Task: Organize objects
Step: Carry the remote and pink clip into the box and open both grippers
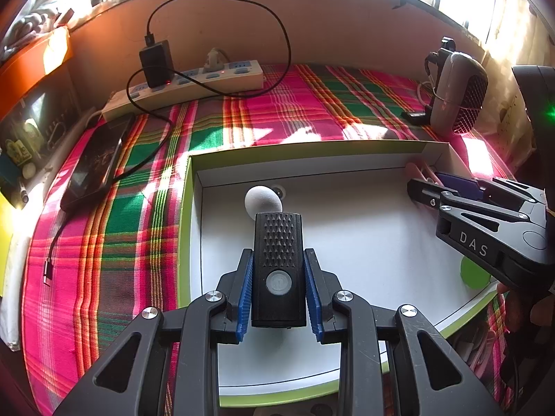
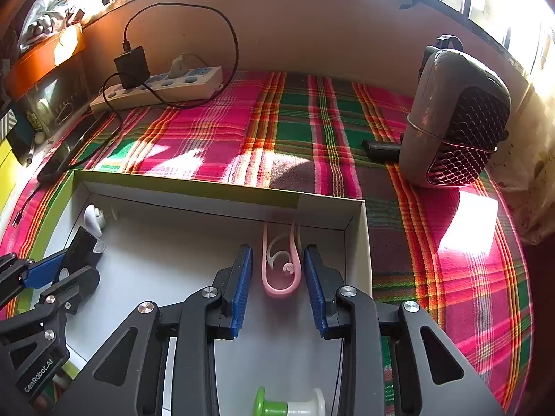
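Left tongs (image 1: 279, 289): clamped on a black light unit (image 1: 278, 270), the blue pads pressed against its two long sides near the button end.
Black light unit: held over the white floor of the box (image 1: 189, 208), toward its left side; whether it touches the floor cannot be told.
Handling of the light unit: judged rigid and fairly dense — a hard plastic shell with a ribbed top. The flat parallel sides suit the pads; the smooth lower half is likely to slip sooner than the textured part.
Right tongs (image 2: 277, 287): apart, set either side of a pink ear-hook loop (image 2: 281, 270) without a firm squeeze on it; contact with the right pad cannot be ruled out.
Pink ear-hook loop: lying in the box by its far right corner, its thin arms reaching to the far wall.
Handling of the loop: judged very light, soft and springy — it is best taken across the thick curved bend, since the thin arms would be expected to flex and slide out.
Other contents: a white rounded earpiece (image 1: 263, 201) near the far left corner of the box; a green-and-white spool (image 2: 289, 405) at the near edge.
Surroundings: the box rests on a plaid cloth (image 2: 312, 131) over the tabletop, with a power strip (image 1: 187, 85) along the far edge and a small grey heater (image 2: 454, 118) at the far right corner.
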`<action>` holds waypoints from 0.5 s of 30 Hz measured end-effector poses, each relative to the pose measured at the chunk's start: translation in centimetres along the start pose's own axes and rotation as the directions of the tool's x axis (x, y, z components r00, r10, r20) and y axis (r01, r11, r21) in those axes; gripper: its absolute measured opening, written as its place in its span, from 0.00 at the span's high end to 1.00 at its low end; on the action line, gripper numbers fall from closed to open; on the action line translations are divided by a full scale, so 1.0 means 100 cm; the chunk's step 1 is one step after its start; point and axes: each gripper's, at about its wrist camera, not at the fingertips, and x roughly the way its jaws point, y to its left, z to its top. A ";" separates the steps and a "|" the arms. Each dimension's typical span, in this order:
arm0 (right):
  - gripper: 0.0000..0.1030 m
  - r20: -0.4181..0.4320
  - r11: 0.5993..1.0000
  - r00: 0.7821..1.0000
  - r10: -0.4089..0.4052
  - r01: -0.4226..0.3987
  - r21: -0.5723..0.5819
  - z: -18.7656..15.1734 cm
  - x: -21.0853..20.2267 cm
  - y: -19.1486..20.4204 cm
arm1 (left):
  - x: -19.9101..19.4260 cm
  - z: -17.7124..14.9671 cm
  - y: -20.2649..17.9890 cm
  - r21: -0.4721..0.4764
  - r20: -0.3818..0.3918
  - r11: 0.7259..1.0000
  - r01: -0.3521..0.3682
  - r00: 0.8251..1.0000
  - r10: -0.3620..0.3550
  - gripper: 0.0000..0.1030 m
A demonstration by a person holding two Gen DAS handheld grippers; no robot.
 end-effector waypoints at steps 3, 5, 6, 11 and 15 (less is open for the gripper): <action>0.59 0.005 1.000 1.000 0.008 -0.008 0.002 -0.001 -0.002 0.000 | 0.000 0.000 0.000 -0.001 0.001 1.000 0.001 1.000 -0.001 0.75; 0.56 0.006 1.000 1.000 0.009 -0.009 0.002 -0.001 -0.003 0.001 | 0.000 0.000 0.001 0.000 0.001 1.000 0.001 1.000 -0.001 0.75; 0.56 0.007 1.000 1.000 0.006 -0.006 0.002 -0.001 -0.003 0.001 | 0.000 0.000 0.000 -0.001 0.001 1.000 0.002 1.000 -0.002 0.75; 0.55 0.013 1.000 1.000 0.010 -0.010 0.016 -0.003 -0.007 0.000 | -0.007 -0.001 0.001 -0.009 0.020 1.000 0.001 1.000 -0.001 0.73; 0.55 0.026 1.000 1.000 0.008 -0.008 0.018 -0.004 -0.014 0.000 | -0.015 -0.002 0.001 -0.015 0.039 1.000 0.005 0.999 -0.004 0.73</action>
